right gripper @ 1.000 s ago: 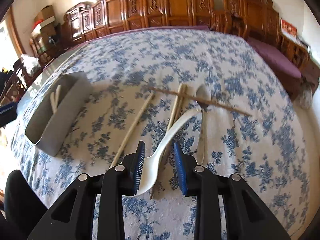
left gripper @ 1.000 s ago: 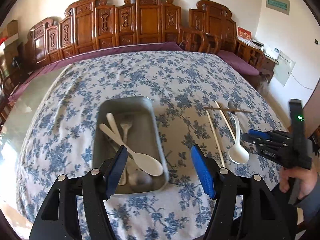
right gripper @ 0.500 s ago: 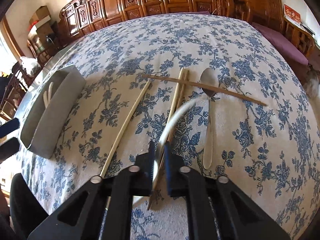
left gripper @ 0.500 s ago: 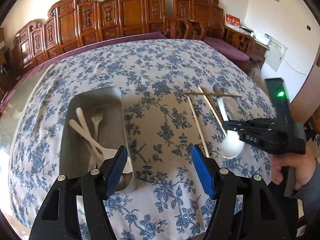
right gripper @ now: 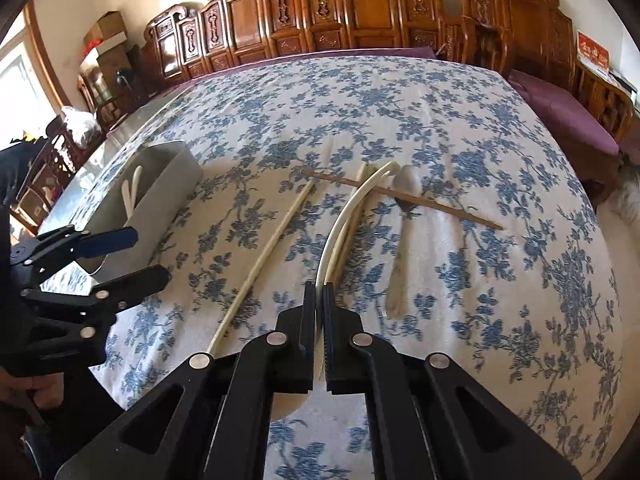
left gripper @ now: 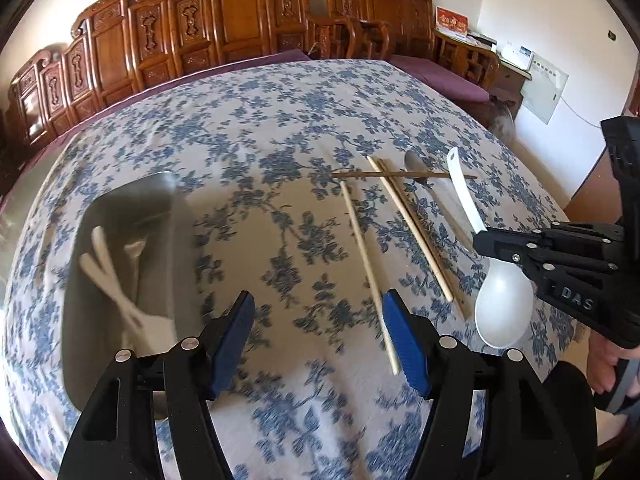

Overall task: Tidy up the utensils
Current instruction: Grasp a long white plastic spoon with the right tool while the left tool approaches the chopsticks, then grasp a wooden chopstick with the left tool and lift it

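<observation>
Spoon (left gripper: 502, 306) pinched at neck in your right gripper (right gripper: 320, 308), off tablecloth (left gripper: 280, 120); your left gripper (left gripper: 318, 336) spread wide, empty, beside tray (left gripper: 120, 208).

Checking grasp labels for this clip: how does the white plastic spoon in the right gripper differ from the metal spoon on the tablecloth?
The white plastic spoon is clamped in the right gripper and looks lifted off the cloth; the metal spoon lies flat on the tablecloth, untouched. The white one is matte plastic, the metal one grey and shiny. A dark chopstick crosses over the metal spoon; nothing rests on the white one. Neither is in the metal tray yet.
</observation>
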`<action>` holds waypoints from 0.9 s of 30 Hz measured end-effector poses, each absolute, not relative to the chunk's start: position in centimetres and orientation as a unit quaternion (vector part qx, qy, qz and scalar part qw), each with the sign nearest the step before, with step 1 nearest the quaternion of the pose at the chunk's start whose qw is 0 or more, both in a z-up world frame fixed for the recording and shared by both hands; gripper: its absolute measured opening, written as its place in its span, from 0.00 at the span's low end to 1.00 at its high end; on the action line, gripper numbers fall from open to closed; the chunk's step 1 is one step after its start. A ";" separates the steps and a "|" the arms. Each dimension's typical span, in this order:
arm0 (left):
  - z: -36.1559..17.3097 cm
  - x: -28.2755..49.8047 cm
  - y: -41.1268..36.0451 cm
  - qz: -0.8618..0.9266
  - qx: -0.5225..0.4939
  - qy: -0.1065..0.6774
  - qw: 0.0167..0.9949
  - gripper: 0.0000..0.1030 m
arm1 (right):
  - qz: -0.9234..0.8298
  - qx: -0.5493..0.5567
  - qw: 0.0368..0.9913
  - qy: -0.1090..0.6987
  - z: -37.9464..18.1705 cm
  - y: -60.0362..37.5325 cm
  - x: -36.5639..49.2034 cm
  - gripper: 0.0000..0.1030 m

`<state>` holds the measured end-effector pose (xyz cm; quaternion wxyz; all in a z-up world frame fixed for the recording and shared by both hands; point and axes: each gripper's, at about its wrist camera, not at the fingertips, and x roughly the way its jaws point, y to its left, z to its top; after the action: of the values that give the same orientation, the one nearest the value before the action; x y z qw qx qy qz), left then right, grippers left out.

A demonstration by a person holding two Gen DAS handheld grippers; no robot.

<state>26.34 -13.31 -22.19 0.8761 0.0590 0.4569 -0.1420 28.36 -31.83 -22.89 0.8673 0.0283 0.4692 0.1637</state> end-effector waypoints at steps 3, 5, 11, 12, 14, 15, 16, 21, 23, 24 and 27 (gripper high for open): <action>-23.0 27.5 -14.4 -0.150 0.054 0.465 0.871 0.60 | 0.160 0.047 0.864 0.474 -23.1 -33.0 28.6 0.05; -23.4 28.2 -15.0 -0.152 0.050 0.470 0.868 0.52 | 0.153 0.055 0.865 0.474 -23.0 -33.8 28.6 0.05; -24.6 30.1 -17.1 -0.159 0.055 0.480 0.861 0.35 | 0.149 0.075 0.868 0.468 -22.5 -35.7 28.8 0.05; -24.8 30.3 -17.4 -0.160 0.058 0.481 0.860 0.31 | 0.148 0.079 0.868 0.467 -22.4 -36.0 28.9 0.05; -25.3 30.8 -18.0 -0.160 0.060 0.484 0.858 0.25 | 0.147 0.090 0.868 0.466 -22.4 -36.6 29.1 0.05; -25.5 31.0 -18.2 -0.159 0.058 0.486 0.857 0.23 | 0.147 0.093 0.868 0.466 -22.4 -36.8 29.1 0.05; -25.7 31.1 -18.3 -0.159 0.056 0.489 0.856 0.19 | 0.148 0.094 0.867 0.466 -22.4 -36.8 29.1 0.05; -26.8 31.5 -18.3 -0.146 0.057 0.499 0.852 0.12 | 0.152 0.098 0.866 0.466 -22.4 -36.7 29.1 0.05; -27.1 31.4 -18.2 -0.147 0.059 0.501 0.851 0.08 | 0.152 0.096 0.866 0.466 -22.4 -36.6 29.1 0.05; -27.0 31.3 -18.1 -0.146 0.063 0.500 0.851 0.08 | 0.151 0.096 0.867 0.466 -22.3 -36.6 29.1 0.05; -27.0 31.0 -17.5 -0.146 0.067 0.504 0.849 0.02 | 0.152 0.095 0.867 0.465 -22.3 -36.4 29.0 0.05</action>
<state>30.97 -17.53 -26.97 0.8487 0.0671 0.5039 -0.1457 29.02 -36.43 -22.33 0.8667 0.0948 0.4653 0.1525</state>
